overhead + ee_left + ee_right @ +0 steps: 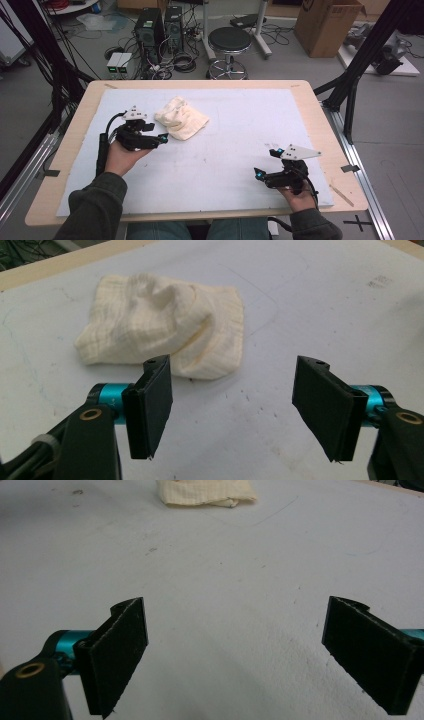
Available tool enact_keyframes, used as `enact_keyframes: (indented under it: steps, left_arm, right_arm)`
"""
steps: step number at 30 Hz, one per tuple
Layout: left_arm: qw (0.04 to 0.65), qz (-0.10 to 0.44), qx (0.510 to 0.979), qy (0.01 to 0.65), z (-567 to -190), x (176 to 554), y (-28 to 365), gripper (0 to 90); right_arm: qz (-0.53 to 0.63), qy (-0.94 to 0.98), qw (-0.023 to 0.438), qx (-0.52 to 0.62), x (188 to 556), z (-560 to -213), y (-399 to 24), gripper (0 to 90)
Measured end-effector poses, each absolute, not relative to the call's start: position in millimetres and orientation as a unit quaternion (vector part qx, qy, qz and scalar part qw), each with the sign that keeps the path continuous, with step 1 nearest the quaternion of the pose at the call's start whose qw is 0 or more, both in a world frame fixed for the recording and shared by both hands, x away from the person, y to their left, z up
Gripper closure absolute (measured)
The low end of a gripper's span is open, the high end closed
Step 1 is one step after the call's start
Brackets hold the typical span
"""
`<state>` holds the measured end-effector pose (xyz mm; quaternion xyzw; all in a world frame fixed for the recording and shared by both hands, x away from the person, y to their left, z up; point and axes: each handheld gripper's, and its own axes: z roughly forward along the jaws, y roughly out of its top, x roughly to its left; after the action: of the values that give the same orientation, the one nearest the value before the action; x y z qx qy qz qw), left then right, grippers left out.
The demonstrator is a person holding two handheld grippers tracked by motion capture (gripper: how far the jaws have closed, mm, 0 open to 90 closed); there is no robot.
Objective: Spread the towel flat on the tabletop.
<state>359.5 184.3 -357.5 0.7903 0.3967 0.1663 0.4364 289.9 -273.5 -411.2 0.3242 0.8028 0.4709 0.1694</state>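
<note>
A crumpled cream cloth [181, 119] lies on the white mat, left of centre toward the far side. My left gripper [162, 139] hovers just in front of the cloth's near edge, pointing right. In the left gripper view the cloth [160, 322] sits beyond the left jaw, and the left gripper [235, 405] is open with only bare mat between its pads. My right gripper [266, 162] rests near the front right of the mat, far from the cloth. In the right gripper view it [240, 650] stands wide open over bare mat, with the cloth [205, 492] at the top edge.
A white mat [240, 115] covers most of the wooden table [320, 120]. On the floor beyond the far edge stand a black stool [229, 42], computer towers [150, 30] with cables, and a cardboard box [325, 25]. Black frame posts flank both sides.
</note>
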Motion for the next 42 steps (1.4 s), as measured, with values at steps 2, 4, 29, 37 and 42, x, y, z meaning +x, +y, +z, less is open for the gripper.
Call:
enact_keyframes:
  steps: [2,4,29,37,42]
  left_arm:
    - [0.432,0.168,0.792,0.398,-355,366,181,32.8]
    - [0.434,0.164,0.789,0.403,-353,373,179,32.8]
    - [0.410,0.158,0.785,0.437,-386,446,135,31.7]
    - [0.354,0.172,0.791,0.468,-412,456,121,36.8]
    - [0.322,0.180,0.797,0.478,-423,459,116,44.9]
  right_arm:
    - [0.471,0.803,0.167,0.325,290,-412,-273,10.3]
    - [0.469,0.804,0.167,0.325,290,-412,-273,10.2]
    - [0.490,0.800,0.150,0.314,289,-412,-274,10.3]
    - [0.495,0.798,0.149,0.310,289,-411,-275,10.3]
    - [0.499,0.796,0.146,0.311,289,-410,-274,10.3]
